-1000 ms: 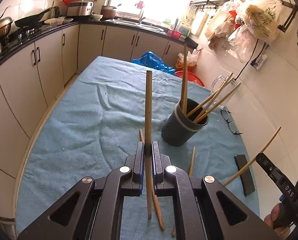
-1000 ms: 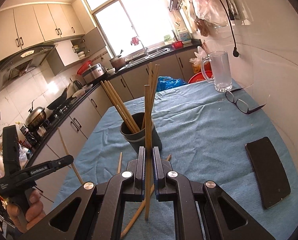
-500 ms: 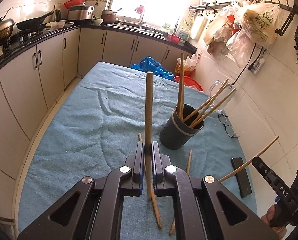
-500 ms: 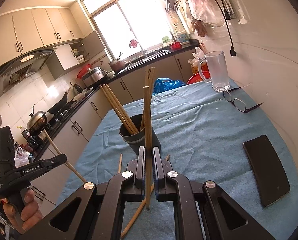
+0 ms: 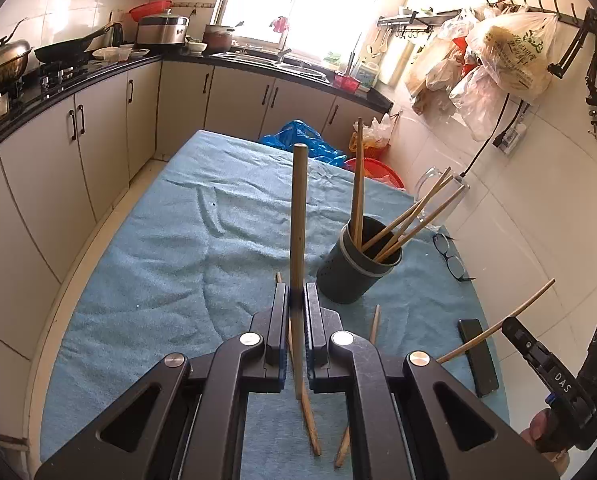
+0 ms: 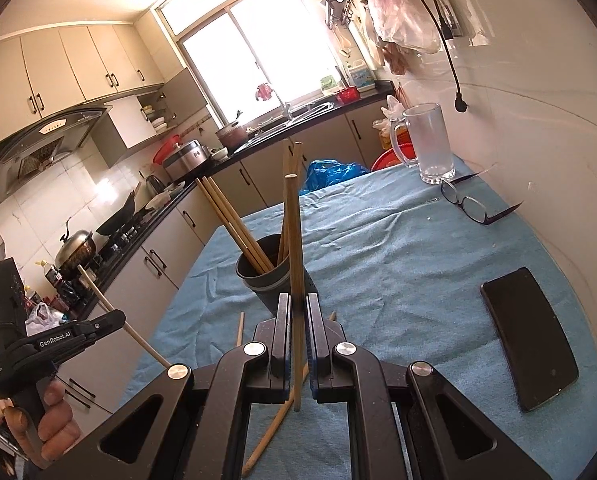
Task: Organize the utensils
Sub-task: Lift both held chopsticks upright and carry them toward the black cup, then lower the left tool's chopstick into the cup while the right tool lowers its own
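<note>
A dark grey utensil cup (image 5: pixel 358 272) (image 6: pixel 272 276) stands on the blue cloth with several wooden chopsticks (image 5: pixel 410 220) (image 6: pixel 234 224) leaning in it. My left gripper (image 5: pixel 296 300) is shut on one upright chopstick (image 5: pixel 298 216), left of and nearer than the cup. My right gripper (image 6: pixel 297 308) is shut on another upright chopstick (image 6: pixel 292 232), just in front of the cup. Loose chopsticks (image 5: pixel 312 428) (image 6: pixel 266 436) lie on the cloth below the grippers. Each gripper also shows in the other's view: the right one (image 5: pixel 514 326) at lower right, the left one (image 6: pixel 118 316) at lower left.
A black phone (image 6: pixel 530 336) (image 5: pixel 478 356) lies on the cloth's right side. Glasses (image 6: pixel 466 204) (image 5: pixel 452 256) and a glass mug (image 6: pixel 428 144) sit farther back by the white wall. Kitchen cabinets and a counter (image 5: pixel 98 72) run along the left.
Both views have drifted slightly; the cup and table sit a little lower in the frames. Each gripper still holds its chopstick the same way.
</note>
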{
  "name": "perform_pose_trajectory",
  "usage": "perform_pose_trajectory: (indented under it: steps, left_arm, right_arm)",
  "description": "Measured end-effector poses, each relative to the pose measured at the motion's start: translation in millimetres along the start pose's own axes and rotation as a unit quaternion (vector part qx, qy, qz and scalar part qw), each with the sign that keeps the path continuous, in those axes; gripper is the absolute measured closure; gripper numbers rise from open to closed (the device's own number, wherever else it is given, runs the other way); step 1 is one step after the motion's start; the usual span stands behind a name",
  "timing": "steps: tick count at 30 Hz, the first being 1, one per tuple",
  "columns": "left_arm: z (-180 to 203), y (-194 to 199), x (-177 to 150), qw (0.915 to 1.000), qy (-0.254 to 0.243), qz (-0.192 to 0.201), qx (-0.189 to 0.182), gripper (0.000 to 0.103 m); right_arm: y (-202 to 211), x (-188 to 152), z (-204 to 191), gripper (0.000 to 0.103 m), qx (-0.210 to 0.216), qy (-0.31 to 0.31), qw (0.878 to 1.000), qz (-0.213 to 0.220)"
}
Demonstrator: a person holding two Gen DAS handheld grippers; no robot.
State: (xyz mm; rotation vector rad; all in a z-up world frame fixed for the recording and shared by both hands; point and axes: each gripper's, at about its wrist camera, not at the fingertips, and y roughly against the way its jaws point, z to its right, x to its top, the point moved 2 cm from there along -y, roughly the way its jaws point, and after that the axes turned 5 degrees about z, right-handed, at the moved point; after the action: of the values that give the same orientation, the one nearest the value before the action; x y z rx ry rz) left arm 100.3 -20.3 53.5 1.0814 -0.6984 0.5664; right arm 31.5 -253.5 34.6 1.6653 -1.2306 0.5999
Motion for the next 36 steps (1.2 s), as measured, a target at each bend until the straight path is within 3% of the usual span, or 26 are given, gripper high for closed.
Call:
perform_pose_trajectory:
  steps: [26,36]
  left_arm:
    - [9,0,4,0.9998,-0.005,-0.009,-0.017,0.097]
    - [22,0,21,0.9994,-0.017,-0.007,-0.029,0.097]
  right_arm:
    - [8,7,3,0.096,0.007,-0.011,1.000,0.004]
    - [9,18,-2,0.096,0.017,-0.016,1.000,0.005]
